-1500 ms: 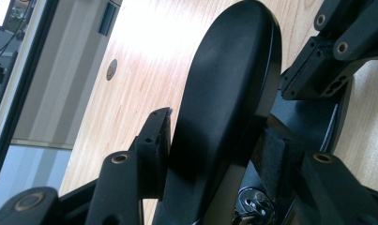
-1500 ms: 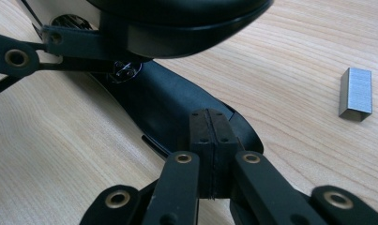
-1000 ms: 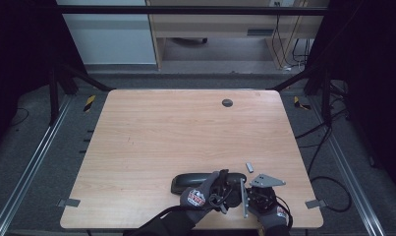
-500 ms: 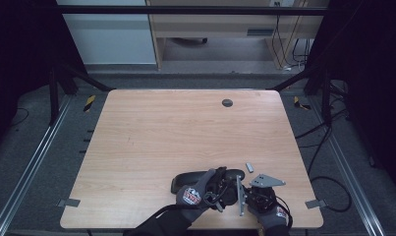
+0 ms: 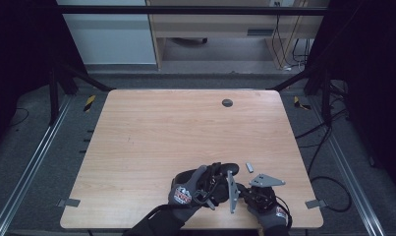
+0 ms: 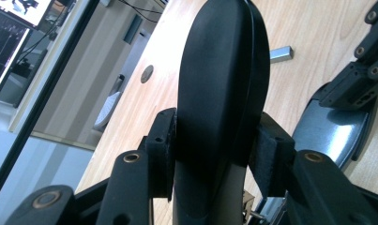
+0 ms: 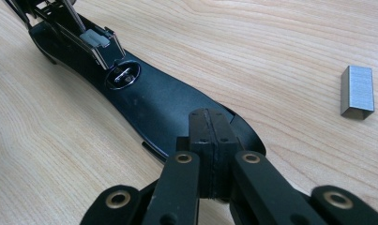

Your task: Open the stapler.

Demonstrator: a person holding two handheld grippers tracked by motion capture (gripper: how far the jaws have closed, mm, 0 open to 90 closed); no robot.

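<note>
A black stapler (image 5: 226, 169) lies open near the table's front edge. My left gripper (image 6: 214, 154) is shut on its raised top arm (image 6: 224, 70), which stands between the pads; the jaws have just been closing on it. The stapler's base (image 7: 154, 103) lies flat, with the metal staple channel (image 7: 90, 40) lifted at its far end. My right gripper (image 7: 209, 136) is shut, its tips resting on the near end of the base with nothing between them. A small strip of staples (image 7: 358, 90) lies on the wood beside the base, in the high view (image 5: 249, 167) just beyond the hands.
The wooden table (image 5: 185, 128) has a round cable hole (image 5: 227, 103) near its far edge. Both gloved hands crowd the front right part of the table. Metal rails run along both sides, and cables lie on the floor at the right.
My left hand has moved right and up a little, lifting the stapler's top arm off the base. The right hand has stayed where it was.
</note>
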